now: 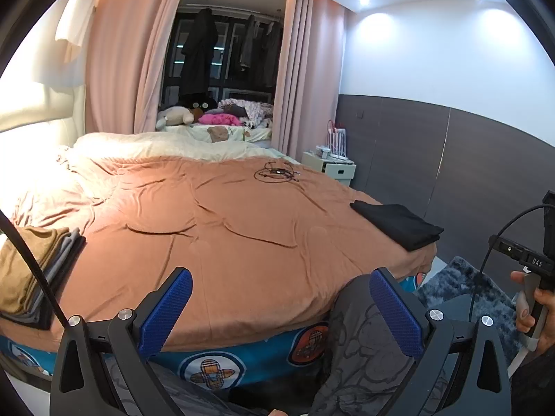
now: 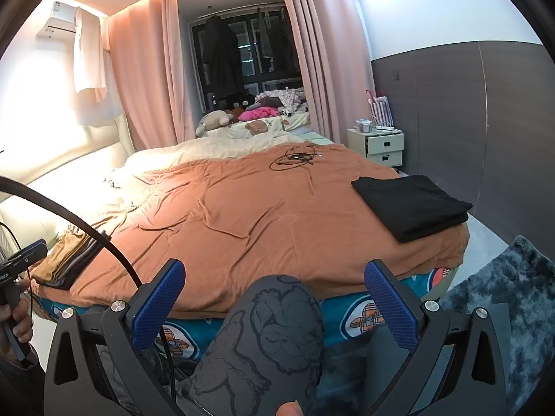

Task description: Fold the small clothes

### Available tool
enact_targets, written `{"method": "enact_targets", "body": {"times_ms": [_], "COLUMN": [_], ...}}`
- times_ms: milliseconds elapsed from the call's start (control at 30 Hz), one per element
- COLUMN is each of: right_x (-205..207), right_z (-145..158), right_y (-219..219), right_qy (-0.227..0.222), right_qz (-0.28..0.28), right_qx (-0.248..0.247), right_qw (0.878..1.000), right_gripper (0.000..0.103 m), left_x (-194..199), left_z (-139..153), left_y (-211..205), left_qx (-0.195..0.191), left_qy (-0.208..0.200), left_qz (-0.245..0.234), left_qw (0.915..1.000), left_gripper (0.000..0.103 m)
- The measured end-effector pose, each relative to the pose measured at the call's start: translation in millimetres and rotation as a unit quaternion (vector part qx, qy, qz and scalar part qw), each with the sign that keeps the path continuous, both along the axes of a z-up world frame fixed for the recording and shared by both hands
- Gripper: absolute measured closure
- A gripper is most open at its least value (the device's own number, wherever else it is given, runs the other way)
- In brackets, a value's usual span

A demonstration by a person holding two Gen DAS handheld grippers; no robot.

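A stack of folded clothes, brown on top of grey and dark ones point(image 1: 31, 270), lies at the bed's near left corner; it also shows in the right wrist view point(image 2: 66, 260). A folded black garment point(image 1: 399, 223) lies at the bed's near right corner, also seen in the right wrist view point(image 2: 412, 204). My left gripper point(image 1: 281, 312) is open and empty, held in front of the bed's foot edge. My right gripper point(image 2: 274, 308) is open and empty, above the person's knee in grey printed trousers point(image 2: 274, 339).
The bed carries an orange-brown cover point(image 1: 222, 228) with a coil of dark cable point(image 1: 275, 173) at its far side. A white nightstand point(image 2: 381, 147) stands at the far right wall. A blue-grey shaggy rug point(image 2: 513, 305) lies on the floor at right.
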State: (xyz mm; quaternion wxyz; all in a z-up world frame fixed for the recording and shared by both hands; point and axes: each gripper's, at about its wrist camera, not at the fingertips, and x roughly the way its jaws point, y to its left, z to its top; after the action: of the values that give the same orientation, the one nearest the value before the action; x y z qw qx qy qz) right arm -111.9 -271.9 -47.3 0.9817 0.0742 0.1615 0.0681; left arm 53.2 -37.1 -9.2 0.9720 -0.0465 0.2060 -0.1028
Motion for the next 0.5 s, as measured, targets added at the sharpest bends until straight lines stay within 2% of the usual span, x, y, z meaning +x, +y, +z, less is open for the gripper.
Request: {"method": "enact_targets", "body": {"times_ms": [500], "right_x": [-1.6], "right_z": [-0.9], "right_y": [6.4], "right_qy": [0.004], "right_qz": [-0.001], "right_qx": [0.003], "right_qw": [1.0], "right_gripper": [0.0], "left_x": [-1.9], "left_z": [0.2], "left_y": [-0.9], "left_qx": [0.002], "left_qy": [-0.002], "left_qz": [0.006], "left_qw": [1.0], "left_gripper": [0.0]}}
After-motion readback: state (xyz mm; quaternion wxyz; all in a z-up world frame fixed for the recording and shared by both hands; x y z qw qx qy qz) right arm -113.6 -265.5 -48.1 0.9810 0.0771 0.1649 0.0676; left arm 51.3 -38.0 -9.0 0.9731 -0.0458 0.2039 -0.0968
